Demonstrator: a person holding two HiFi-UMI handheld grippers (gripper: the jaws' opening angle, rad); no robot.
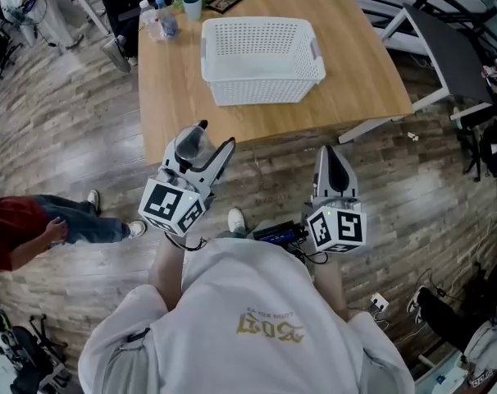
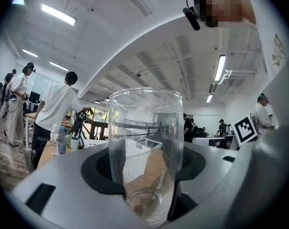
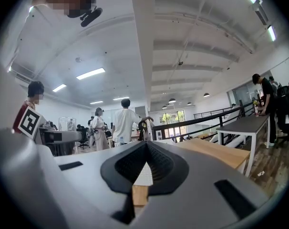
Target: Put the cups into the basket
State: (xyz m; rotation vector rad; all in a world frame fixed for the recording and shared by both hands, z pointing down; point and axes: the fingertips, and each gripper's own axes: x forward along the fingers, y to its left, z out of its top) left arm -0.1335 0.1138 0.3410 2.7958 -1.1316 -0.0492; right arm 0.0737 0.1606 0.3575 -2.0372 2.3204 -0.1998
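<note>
A clear glass cup (image 1: 190, 144) stands upright between the jaws of my left gripper (image 1: 201, 150), which is shut on it. In the left gripper view the cup (image 2: 144, 147) fills the middle and the jaws of the left gripper (image 2: 145, 171) press on its sides. My right gripper (image 1: 330, 161) is shut with nothing in it; its pads meet at the tip (image 3: 145, 147). The white slotted basket (image 1: 261, 89) sits on the wooden table (image 1: 355, 64) ahead of both grippers, and it looks empty. Both grippers hover over the floor, short of the table's near edge.
A teal cup (image 1: 193, 6) and plastic bottles (image 1: 158, 19) stand at the table's far left corner. A grey table (image 1: 449, 48) is to the right. A person in red (image 1: 19, 232) sits on the floor at left. Several people stand beyond the table.
</note>
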